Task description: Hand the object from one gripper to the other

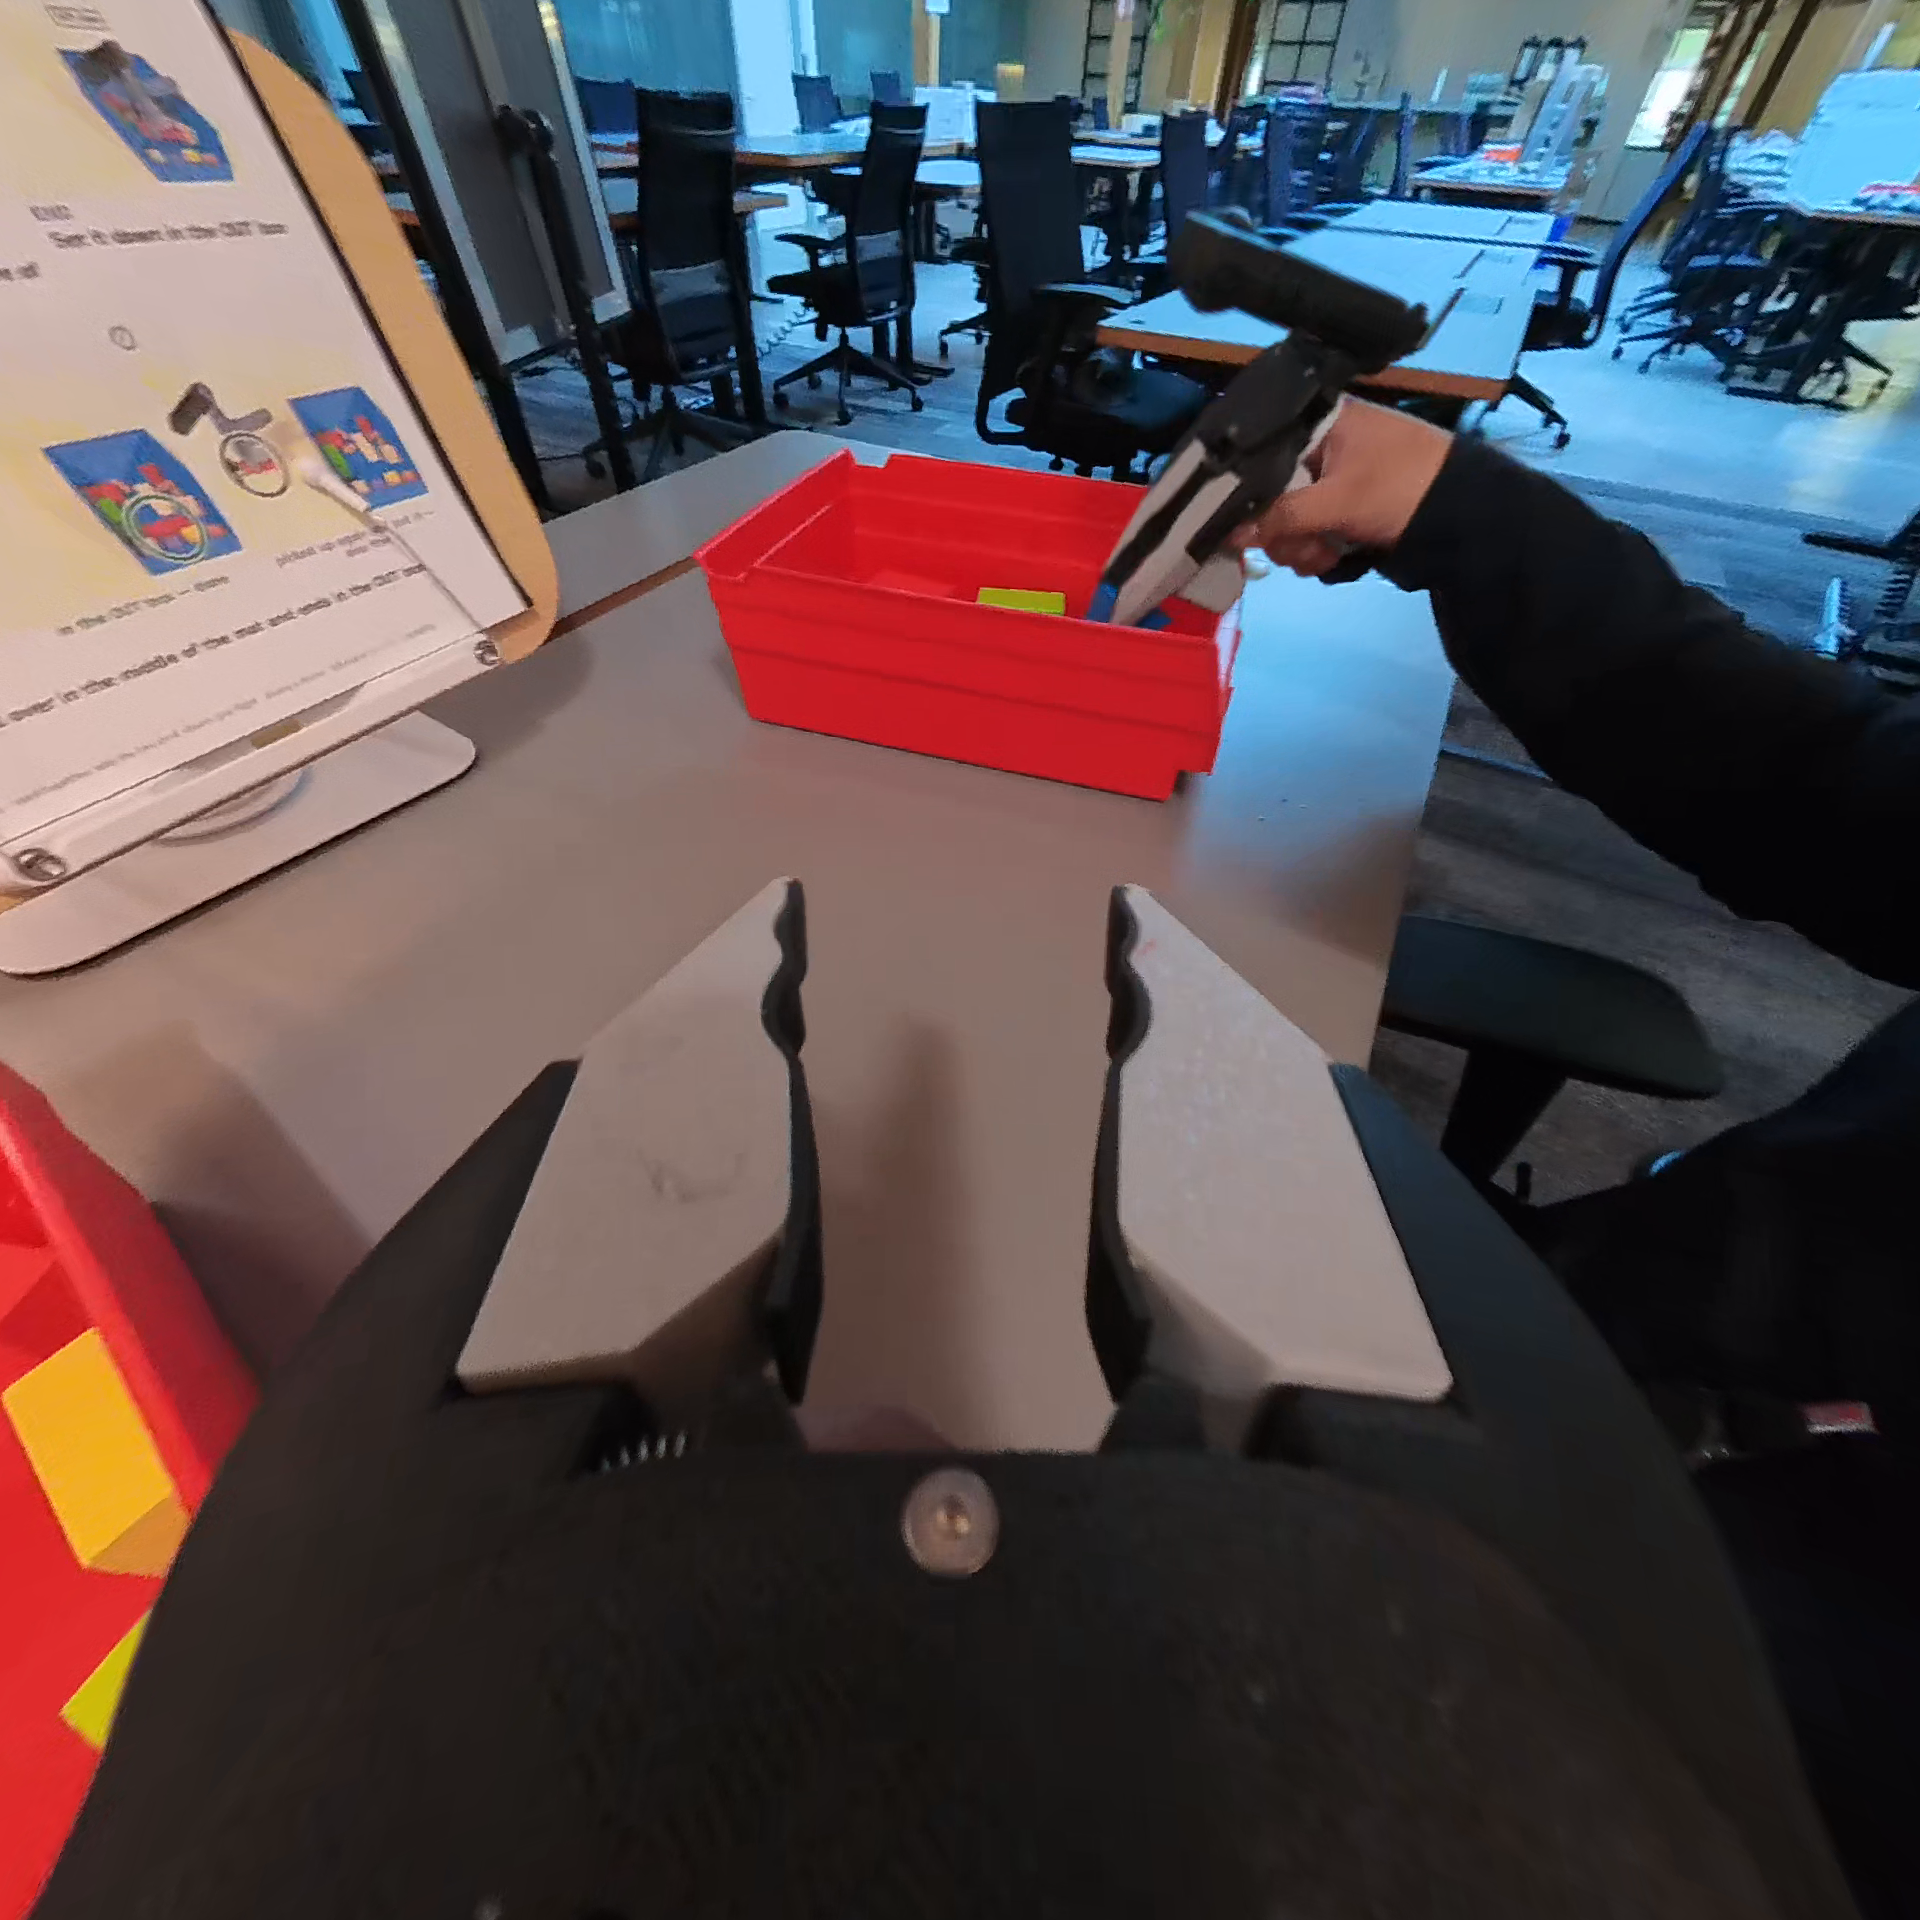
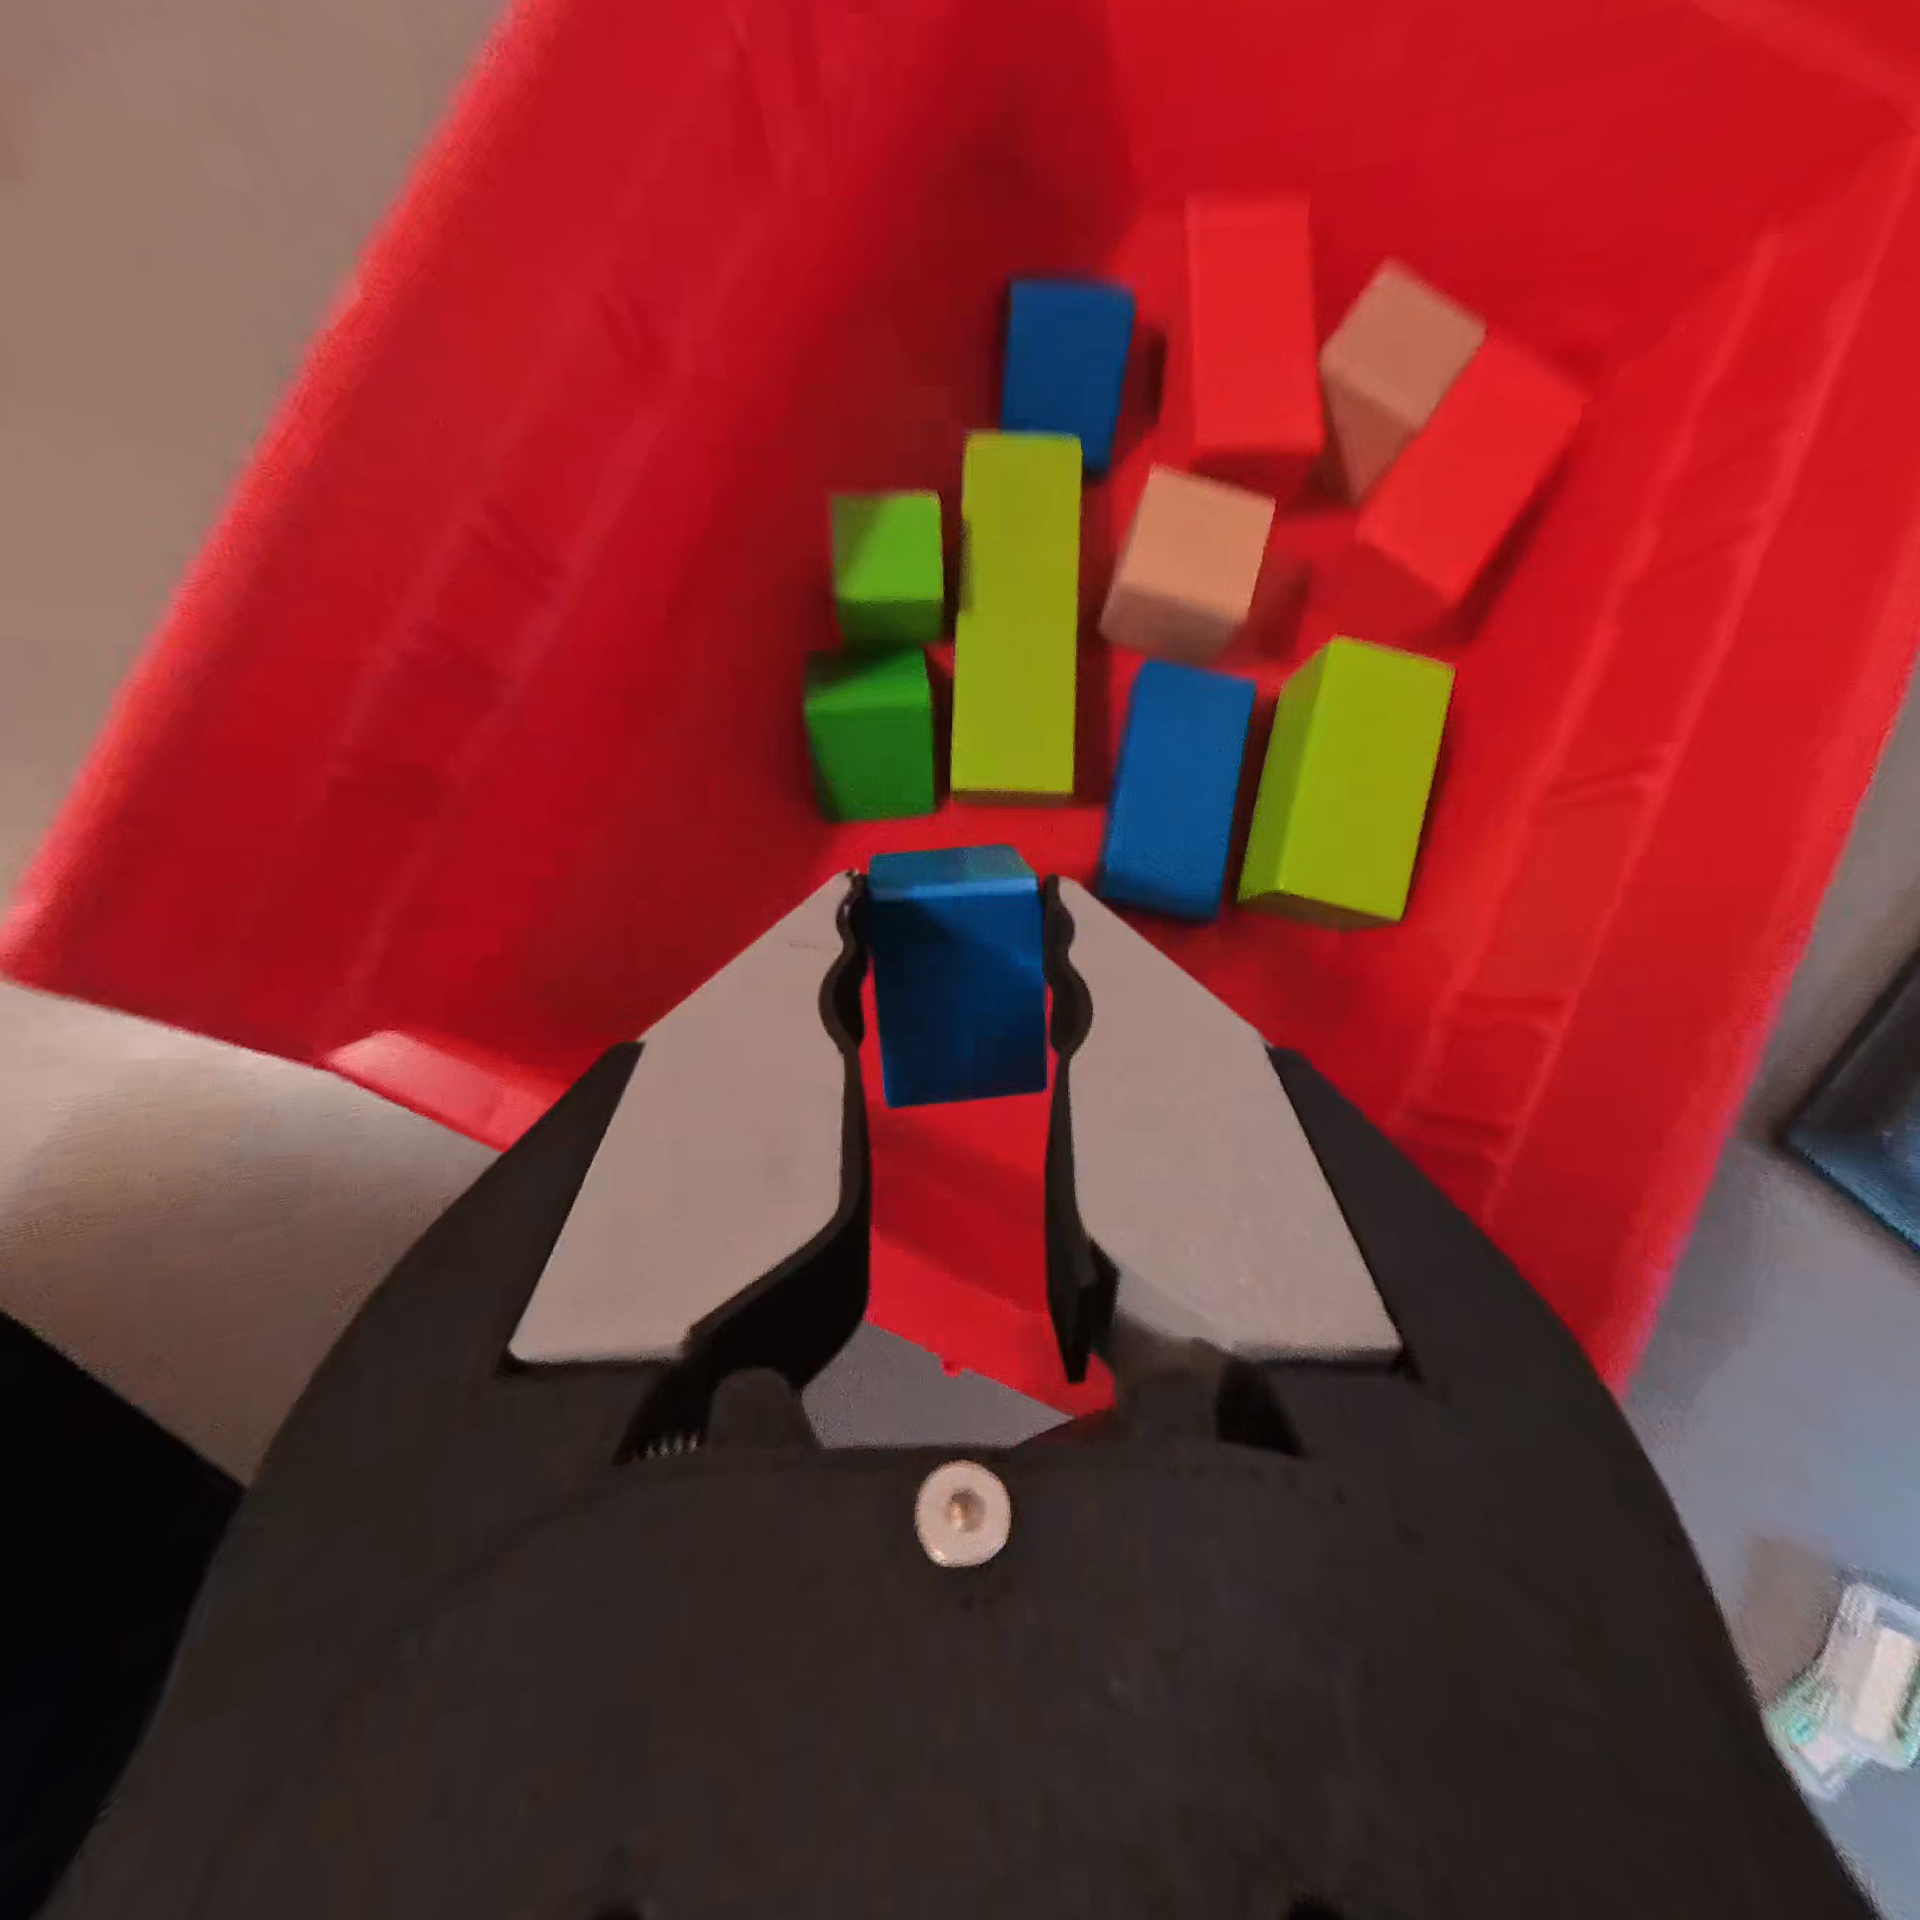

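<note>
My right gripper (image 2: 953, 902) is shut on a blue block (image 2: 954, 987), both pads pressing its sides, and holds it over the inside of a red bin (image 2: 520, 623). In the left wrist view the right gripper (image 1: 1127, 608) reaches down into the red bin (image 1: 966, 707) with the blue block (image 1: 1103, 603) at its tips. My left gripper (image 1: 956, 904) is open and empty over the grey table (image 1: 644, 831), well short of the bin.
Several blocks lie in the bin: lime (image 2: 1013, 613), lime (image 2: 1340, 779), blue (image 2: 1174, 790), blue (image 2: 1065, 364), green (image 2: 868, 732), tan (image 2: 1184, 561), red (image 2: 1247, 322). A second red bin (image 1: 94, 1455) sits at the left. An instruction sheet on a stand (image 1: 208, 468) stands at the far left. A person's sleeve (image 1: 1662, 707) is on the right. Tip to tip, the grippers are about 40 cm apart.
</note>
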The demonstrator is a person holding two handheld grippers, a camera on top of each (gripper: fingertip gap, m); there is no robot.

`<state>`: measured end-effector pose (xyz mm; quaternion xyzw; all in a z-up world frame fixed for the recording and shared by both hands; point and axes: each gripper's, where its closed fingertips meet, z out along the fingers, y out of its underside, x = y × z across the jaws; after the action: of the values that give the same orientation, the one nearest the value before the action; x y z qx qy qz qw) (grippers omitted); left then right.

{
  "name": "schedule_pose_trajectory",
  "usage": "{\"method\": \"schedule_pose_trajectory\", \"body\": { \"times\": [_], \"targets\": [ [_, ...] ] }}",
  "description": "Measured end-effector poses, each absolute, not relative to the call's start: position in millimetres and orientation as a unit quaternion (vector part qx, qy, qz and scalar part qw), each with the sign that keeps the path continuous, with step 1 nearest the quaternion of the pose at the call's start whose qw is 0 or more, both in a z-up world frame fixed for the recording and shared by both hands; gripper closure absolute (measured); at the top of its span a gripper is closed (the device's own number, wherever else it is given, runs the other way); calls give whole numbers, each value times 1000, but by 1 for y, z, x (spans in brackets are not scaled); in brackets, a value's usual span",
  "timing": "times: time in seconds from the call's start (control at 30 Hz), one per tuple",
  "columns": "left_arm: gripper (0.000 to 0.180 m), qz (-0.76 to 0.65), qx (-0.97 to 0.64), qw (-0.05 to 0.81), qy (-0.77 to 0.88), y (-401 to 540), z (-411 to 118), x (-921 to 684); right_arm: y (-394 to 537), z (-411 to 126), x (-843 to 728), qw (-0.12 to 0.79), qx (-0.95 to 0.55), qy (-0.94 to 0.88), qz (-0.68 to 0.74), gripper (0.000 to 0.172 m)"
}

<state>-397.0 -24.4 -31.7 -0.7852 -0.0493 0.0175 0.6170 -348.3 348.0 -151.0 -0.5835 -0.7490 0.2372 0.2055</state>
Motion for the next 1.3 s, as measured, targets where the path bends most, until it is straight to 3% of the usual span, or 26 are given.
{"method": "schedule_pose_trajectory", "body": {
  "times": [0.2, 0.4, 0.6, 0.83, 1.1, 1.3],
  "targets": [
    [126, 27, -770, 634, -69, -50, -17, -401, 363, -196, -352, 156, -581, -786, 142, 141],
    [128, 56, -749, 652, -104, -83, -1, -417, 378, -195, -357, 156, -575, -796, 110, 140],
    [119, 138, -758, 611, -185, -130, -12, -461, 354, -132, -358, 211, -578, -763, 199, 140],
    [112, 182, -753, 546, -318, -191, -53, -525, 220, -38, -359, 266, -430, -760, 407, 141],
    [112, 119, -834, 431, -324, -191, -128, -540, 143, -39, -382, 280, -372, -788, 404, 142],
    [116, 94, -870, 399, -274, -184, -144, -543, 126, -33, -386, 264, -349, -789, 432, 142]
  ]
}}
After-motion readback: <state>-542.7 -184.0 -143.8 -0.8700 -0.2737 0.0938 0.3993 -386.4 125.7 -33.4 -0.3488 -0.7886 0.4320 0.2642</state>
